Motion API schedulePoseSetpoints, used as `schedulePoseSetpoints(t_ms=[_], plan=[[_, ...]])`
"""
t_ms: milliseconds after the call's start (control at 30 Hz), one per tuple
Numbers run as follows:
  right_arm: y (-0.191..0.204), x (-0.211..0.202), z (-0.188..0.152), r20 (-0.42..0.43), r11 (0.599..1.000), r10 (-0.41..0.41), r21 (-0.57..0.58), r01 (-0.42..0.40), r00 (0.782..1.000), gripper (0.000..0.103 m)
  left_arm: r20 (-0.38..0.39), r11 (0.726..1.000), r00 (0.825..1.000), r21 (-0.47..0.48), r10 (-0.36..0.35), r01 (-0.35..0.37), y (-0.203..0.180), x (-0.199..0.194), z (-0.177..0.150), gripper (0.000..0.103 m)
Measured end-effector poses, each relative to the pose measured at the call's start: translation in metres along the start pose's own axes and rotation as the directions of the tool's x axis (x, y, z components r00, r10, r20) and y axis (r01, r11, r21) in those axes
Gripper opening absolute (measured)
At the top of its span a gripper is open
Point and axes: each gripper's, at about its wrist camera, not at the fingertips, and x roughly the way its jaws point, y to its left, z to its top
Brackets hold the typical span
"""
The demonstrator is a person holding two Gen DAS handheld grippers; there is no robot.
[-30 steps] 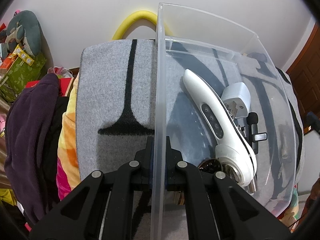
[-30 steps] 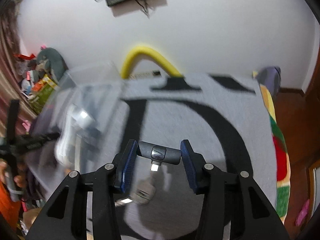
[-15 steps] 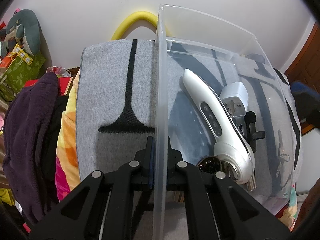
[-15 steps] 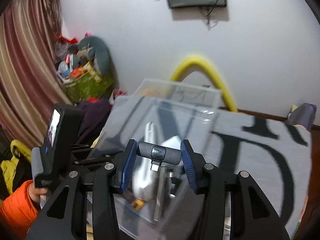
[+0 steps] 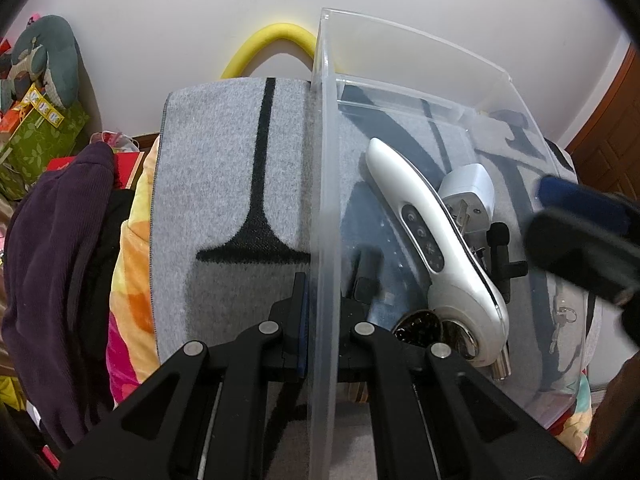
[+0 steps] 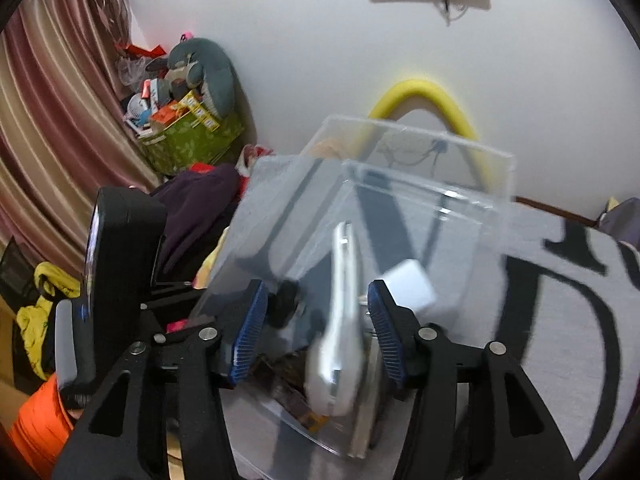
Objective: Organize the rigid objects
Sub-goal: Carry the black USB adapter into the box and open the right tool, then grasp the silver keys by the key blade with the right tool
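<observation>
My right gripper [image 6: 314, 330] has swung over the clear bin [image 5: 416, 46] and its jaws are opening — the small black dongle they pinched a moment ago is no longer between the pads. A dark blurred piece [image 6: 285, 304] sits just inside the left pad; I take it for the dongle dropping, though I cannot be sure. My left gripper [image 5: 322, 320] stays clamped on the bin's near wall, steadying it. Inside lie the white wand [image 5: 432, 232], the charger [image 5: 470, 190] and keys [image 5: 562, 318] — so one more item looks stowed, and the right hand is free for the next.
</observation>
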Motion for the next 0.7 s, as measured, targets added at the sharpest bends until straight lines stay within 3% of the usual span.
schedulePoseSetpoints(t_ms=[233,367,500,700], plan=[[-0.040,-0.059,-0.025,0.088,0.994,-0.102,0.048,0.098,0.991,0.053,0.000,1.000,1.000,0.002,0.008,-0.008,-0.001,0.000,0.000,0.005],[-0.070,-0.080,-0.045,0.095,0.982,-0.158,0.118,0.147,0.983,0.054,-0.001,1.000,1.000,0.004,0.013,-0.013,-0.002,0.000,0.000,0.005],[-0.101,-0.085,-0.071,0.051,0.966,-0.184,0.196,0.171,0.982,0.054,-0.003,1.000,1.000,0.008,0.022,-0.022,-0.004,0.000,0.000,0.005],[-0.124,-0.052,-0.109,-0.074,0.952,-0.173,0.243,0.186,0.982,0.054,-0.005,0.999,1.000,0.011,0.030,-0.030,-0.005,0.001,0.000,0.005]])
